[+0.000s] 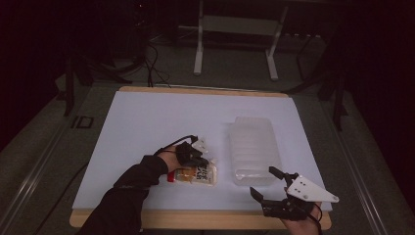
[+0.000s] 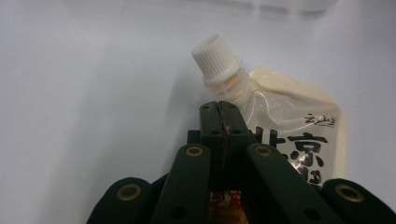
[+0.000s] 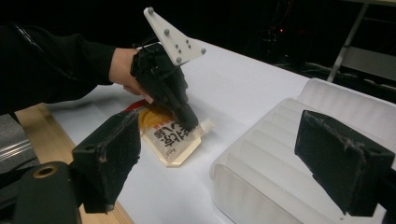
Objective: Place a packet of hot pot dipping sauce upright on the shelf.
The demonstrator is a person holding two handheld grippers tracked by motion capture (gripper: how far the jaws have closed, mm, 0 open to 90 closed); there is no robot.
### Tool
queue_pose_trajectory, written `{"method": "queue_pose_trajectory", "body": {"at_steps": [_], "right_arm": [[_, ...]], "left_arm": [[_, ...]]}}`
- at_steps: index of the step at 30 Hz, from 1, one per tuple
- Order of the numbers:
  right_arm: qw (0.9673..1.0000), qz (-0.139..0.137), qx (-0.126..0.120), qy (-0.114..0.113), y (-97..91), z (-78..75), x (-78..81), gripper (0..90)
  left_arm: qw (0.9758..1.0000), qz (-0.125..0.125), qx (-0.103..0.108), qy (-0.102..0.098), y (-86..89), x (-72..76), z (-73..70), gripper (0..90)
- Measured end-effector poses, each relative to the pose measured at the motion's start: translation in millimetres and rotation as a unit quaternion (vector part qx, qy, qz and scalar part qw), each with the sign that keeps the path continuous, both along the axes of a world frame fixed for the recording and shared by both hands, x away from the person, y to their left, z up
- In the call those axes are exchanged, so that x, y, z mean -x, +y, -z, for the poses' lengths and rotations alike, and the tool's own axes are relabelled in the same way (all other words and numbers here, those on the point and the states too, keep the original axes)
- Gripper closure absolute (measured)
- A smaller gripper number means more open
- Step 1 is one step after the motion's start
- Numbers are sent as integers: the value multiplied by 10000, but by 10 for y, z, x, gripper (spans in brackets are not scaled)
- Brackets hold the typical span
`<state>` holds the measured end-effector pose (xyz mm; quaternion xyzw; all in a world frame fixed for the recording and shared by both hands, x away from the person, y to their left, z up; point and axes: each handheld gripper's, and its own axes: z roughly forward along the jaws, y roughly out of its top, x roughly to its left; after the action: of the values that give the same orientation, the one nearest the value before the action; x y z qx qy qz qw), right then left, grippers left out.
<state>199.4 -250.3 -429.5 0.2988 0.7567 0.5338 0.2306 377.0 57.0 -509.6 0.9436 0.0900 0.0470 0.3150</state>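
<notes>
Left claw [image 2: 218, 108] has its jaws pinched together on the top edge of the flat cream plastic spouted pouch [image 1: 197, 175], just below the white ribbed screw cap [image 2: 215, 55]. In the high view the pouch lies at lower centre of the white surface [image 1: 147, 122], long axis left to right. Right claw [image 3: 233, 154] hangs wide and empty at lower right, beside the clear ribbed plastic tray [image 1: 253, 147], which stands just right of the pouch.

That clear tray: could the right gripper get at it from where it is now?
Probably yes. The right gripper hangs open just beside the tray, with bare table between them; the left gripper is busy on the pouch, off to the side.
</notes>
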Motion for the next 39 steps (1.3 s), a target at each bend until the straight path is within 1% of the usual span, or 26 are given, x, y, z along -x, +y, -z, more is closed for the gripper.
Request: {"method": "queue_pose_trajectory", "body": {"at_steps": [1,2,3,4,5,6,7,8,10,12,16,17,20,24,25,26,28,29,31,32,33,34,36,37,38,39], "right_arm": [[10000,1,-8,2,-3,-2,0,143],[10000,-1,-25,4,-7,-3,-1,143],[10000,3,-31,-4,-11,-4,-3,143],[10000,3,-31,-4,-11,-4,-3,143],[10000,11,-36,-4,-14,-4,-4,143],[10000,11,-53,6,-18,-6,-4,143],[10000,11,-50,1,-18,-7,-4,143],[10000,12,-49,-7,-16,-7,-2,144],[10000,-1,-49,-8,-14,-9,-2,144],[10000,9,-46,-7,-12,-9,-1,143],[10000,12,-51,2,-13,-10,-3,143],[10000,14,-50,1,-13,-10,-3,143],[10000,4,-51,13,-12,-10,-5,144],[10000,-35,-64,-65,-18,-20,7,159],[9999,-26,-71,-86,-18,-22,9,159],[9999,-36,-76,-86,-18,-24,9,159],[9999,-28,-71,-75,-16,-23,7,159],[10000,-36,-63,-62,-15,-21,4,159],[10000,-41,-70,-42,-13,-19,-1,159],[9999,-71,-113,-9,-15,-19,-5,159],[9998,-83,-152,0,-18,-19,-11,159],[9999,-75,-151,-1,-19,-20,-12,159],[9999,-60,-125,-8,-20,-23,-11,159],[9999,-62,-121,0,-21,-23,-12,159],[9999,-59,-125,12,-21,-23,-14,159],[9999,-62,-122,17,-21,-22,-15,159]], "left_arm": [[10000,-14,14,-73,12,5,-26,900],[10000,-33,53,-44,30,5,-56,900],[9999,-36,81,-122,50,6,-87,900],[9999,-36,81,-122,50,6,-87,900],[9997,-102,193,-136,102,10,-151,900],[9995,-156,217,-179,122,16,-176,900],[9994,-165,247,-154,145,17,-202,900],[9993,-169,254,-214,167,23,-226,900],[9991,-220,315,-168,202,29,-269,900],[9989,-281,322,-196,235,36,-318,900],[9975,-437,439,-329,316,60,-415,900],[9974,-455,462,-325,335,68,-437,900],[9969,-508,463,-376,384,96,-507,900],[9953,-646,512,-511,468,133,-587,900],[9953,-648,539,-471,486,141,-606,900],[9951,-656,544,-502,501,156,-626,900],[9949,-673,591,-459,529,175,-668,900],[9945,-693,591,-513,541,189,-690,900],[9942,-700,649,-493,564,204,-732,900],[9937,-721,659,-549,572,215,-751,900],[9938,-726,685,-490,583,218,-771,900],[9936,-723,674,-554,588,229,-787,900],[9934,-724,716,-523,602,238,-821,900],[9930,-729,719,-590,605,251,-834,900],[9928,-742,765,-550,610,256,-848,900],[9926,-738,783,-564,611,268,-861,900]]}}
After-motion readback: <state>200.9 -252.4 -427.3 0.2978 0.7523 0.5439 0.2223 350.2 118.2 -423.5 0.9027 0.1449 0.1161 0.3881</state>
